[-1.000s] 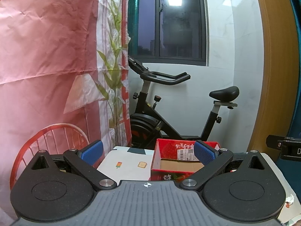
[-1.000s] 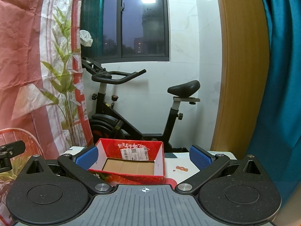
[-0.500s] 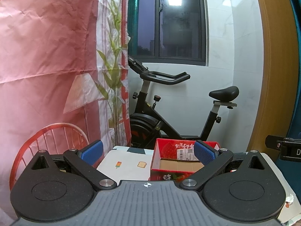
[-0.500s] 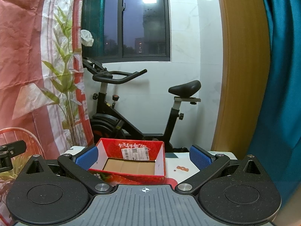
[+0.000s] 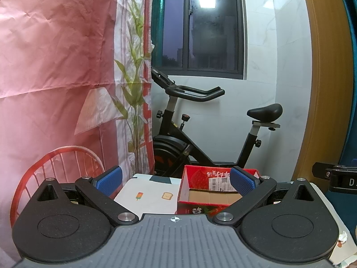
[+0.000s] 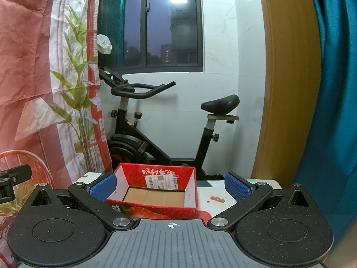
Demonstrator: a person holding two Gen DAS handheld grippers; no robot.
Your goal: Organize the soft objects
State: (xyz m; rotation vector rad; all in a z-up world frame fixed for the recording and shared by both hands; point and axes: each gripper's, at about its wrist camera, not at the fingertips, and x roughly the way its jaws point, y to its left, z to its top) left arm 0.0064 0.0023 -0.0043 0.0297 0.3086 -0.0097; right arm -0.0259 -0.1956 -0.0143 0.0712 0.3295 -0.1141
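Right wrist view first: the right gripper (image 6: 171,186) has its blue pads (image 6: 237,188) spread wide with nothing between them, and the red cardboard box (image 6: 154,210) sits just beyond, filling most of the gap and a little left of centre. The box is open-topped and looks empty, only its brown floor and a white label on the far inner wall showing. Its long axis runs across this gripper's line of sight, so the broad near wall faces the jaws squarely.

From the left wrist, the left gripper (image 5: 176,184) is equally wide open and empty. The same box (image 5: 200,208) lies ahead and off to its right, partly behind the right-hand pad (image 5: 243,183), seen at a slight angle. By that, the right gripper is the better lined up with the box, though both hang at about the same range.

Both tools hover above a table with a white printed cloth (image 5: 154,195), the box standing on it. No soft object appears in either view; whatever is to be sorted must lie below or behind the cameras, so I cannot say which way it lies from the jaws. The task looks barely begun, and the next move probably calls for tipping a gripper down to find one

Beyond the table stands an exercise bike (image 6: 165,122) under a dark window
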